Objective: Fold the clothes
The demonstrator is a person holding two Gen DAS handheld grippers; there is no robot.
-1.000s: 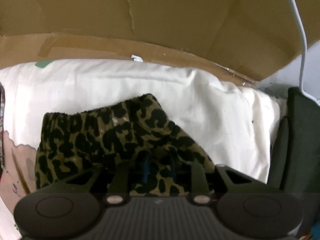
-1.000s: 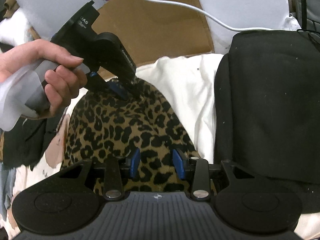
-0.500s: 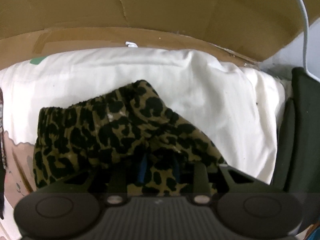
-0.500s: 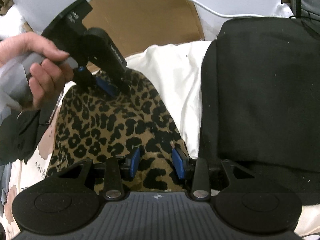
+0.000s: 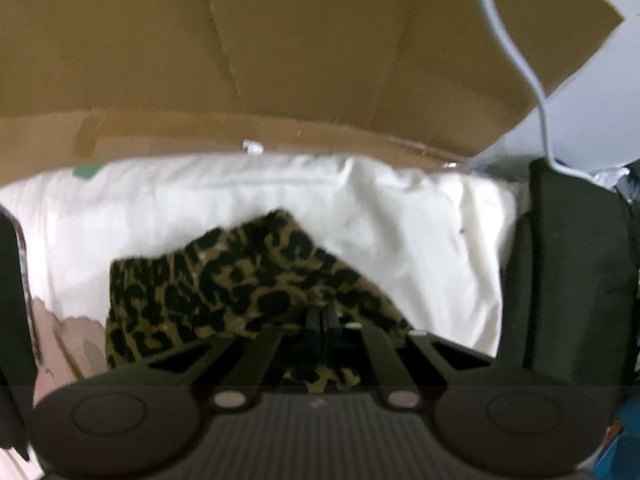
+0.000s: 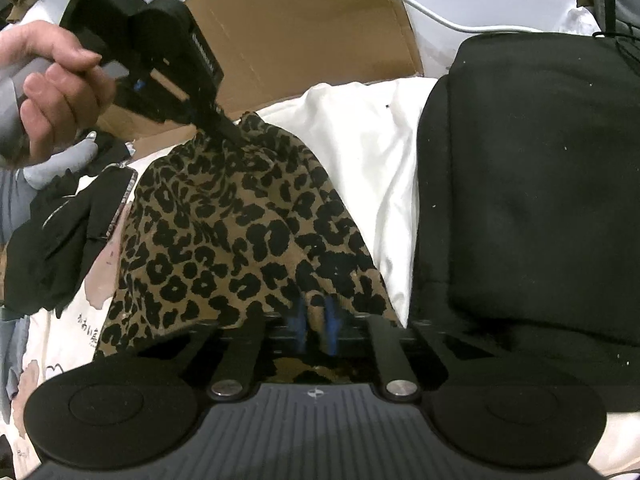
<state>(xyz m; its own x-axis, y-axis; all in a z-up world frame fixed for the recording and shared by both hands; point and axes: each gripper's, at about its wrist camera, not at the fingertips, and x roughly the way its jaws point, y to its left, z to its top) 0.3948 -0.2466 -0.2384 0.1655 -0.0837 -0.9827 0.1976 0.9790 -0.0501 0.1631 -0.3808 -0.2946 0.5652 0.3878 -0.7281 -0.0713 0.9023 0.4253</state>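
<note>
Both jaws narrowed since 0.5 s ago — now pinched on leopard garment [image 6: 240, 232]: right gripper [image 6: 316, 320] at near edge, left gripper [image 6: 226, 130] at far edge. Cloth lifted off white bedding [image 5: 400, 220], tented btwn grips — fold judged under way.

Fuzzy leopard-print cloth garment [image 6: 224, 232], smooth white sheet [image 6: 372, 148], matt brown cardboard [image 5: 320, 60].
</note>
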